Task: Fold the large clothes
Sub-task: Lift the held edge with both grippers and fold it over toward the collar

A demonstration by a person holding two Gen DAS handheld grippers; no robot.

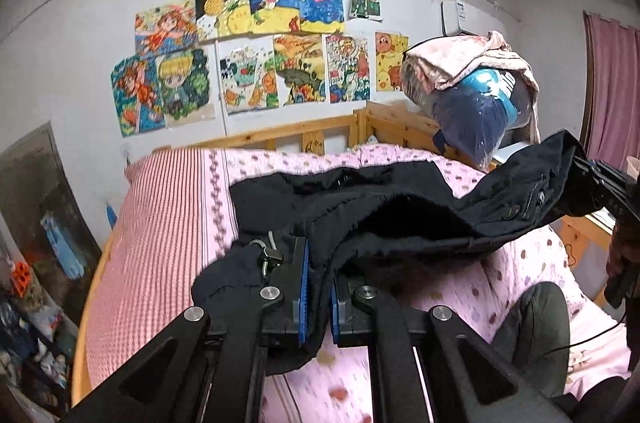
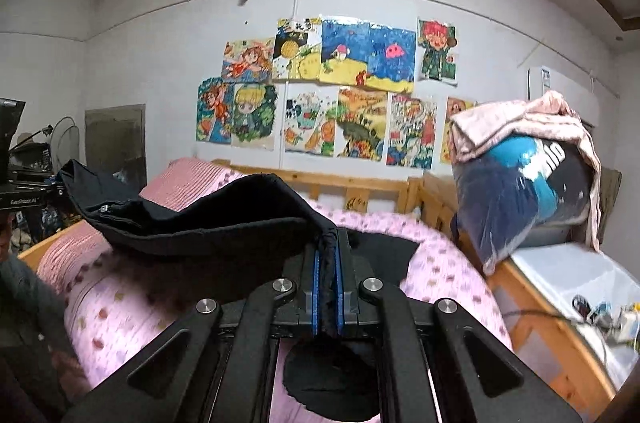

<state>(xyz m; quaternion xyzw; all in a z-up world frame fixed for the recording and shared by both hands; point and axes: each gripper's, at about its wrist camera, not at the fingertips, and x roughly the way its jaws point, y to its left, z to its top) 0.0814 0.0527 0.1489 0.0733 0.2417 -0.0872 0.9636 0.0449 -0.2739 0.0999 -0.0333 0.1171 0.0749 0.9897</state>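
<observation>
Black garment (image 1: 400, 219) hangs stretched above the pink bed (image 1: 168, 223). Left tongs (image 1: 319, 287) are clenched on one edge, right tongs (image 2: 327, 277) on the other.

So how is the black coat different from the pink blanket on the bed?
The black coat is plain and dark; the pink blanket is pale with dots. The coat hangs lifted, pinched by the left hand-held gripper and right hand-held gripper; the blanket lies spread out. Both are soft cloth.
</observation>
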